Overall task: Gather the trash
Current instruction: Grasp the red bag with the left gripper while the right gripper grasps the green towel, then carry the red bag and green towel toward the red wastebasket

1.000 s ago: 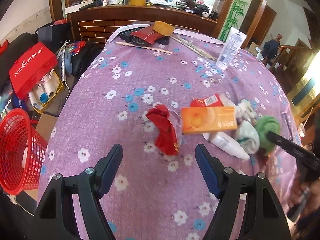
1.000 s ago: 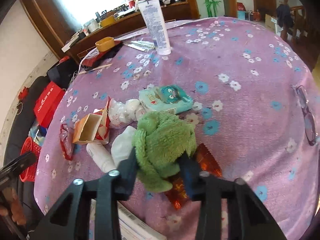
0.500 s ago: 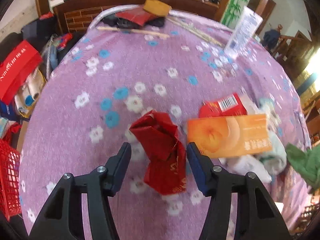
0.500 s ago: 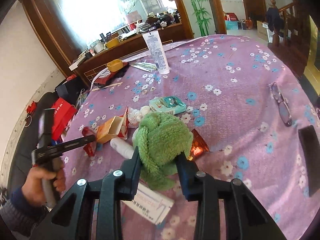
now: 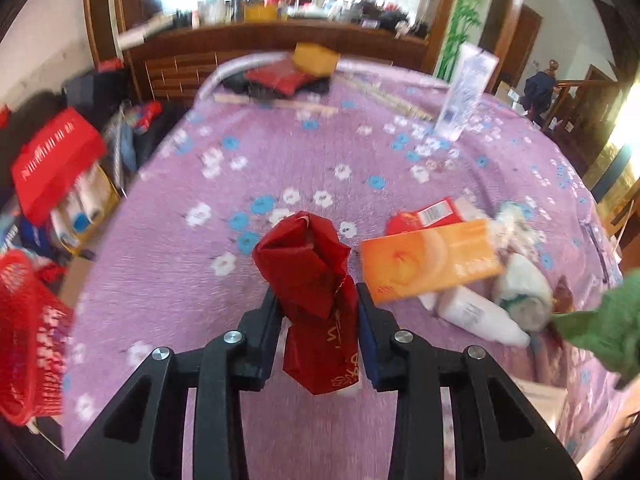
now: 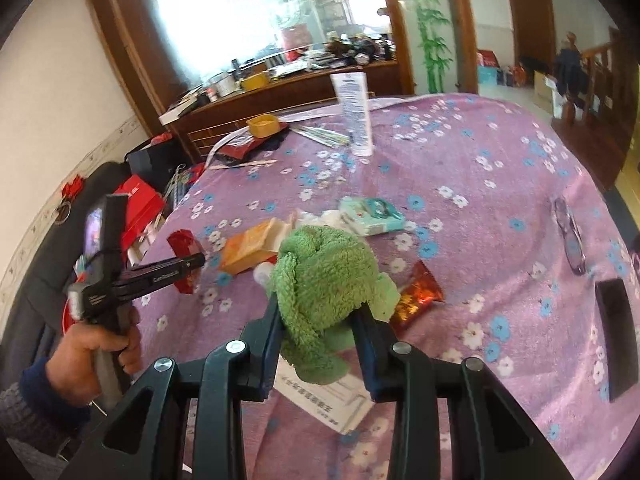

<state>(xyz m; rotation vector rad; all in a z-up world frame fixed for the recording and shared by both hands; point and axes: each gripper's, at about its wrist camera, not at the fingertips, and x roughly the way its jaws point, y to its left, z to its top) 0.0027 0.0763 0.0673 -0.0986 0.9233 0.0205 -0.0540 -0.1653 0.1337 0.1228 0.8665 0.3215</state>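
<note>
Pinching the crumpled red wrapper [image 5: 316,300] at the near middle of the purple floral tablecloth [image 5: 180,248], the left gripper [image 5: 318,320] has just been closing and now clamps it. Lift it straight, then swing left to the red basket [image 5: 28,332]. The right gripper [image 6: 318,328] holds the green cloth [image 6: 328,280].

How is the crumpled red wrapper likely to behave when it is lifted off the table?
Probably floppy: the crumpled red wrapper sags below the left hand-held gripper, whose jaws have just closed on it. Likely light, being thin and creased. It may crush further.
</note>
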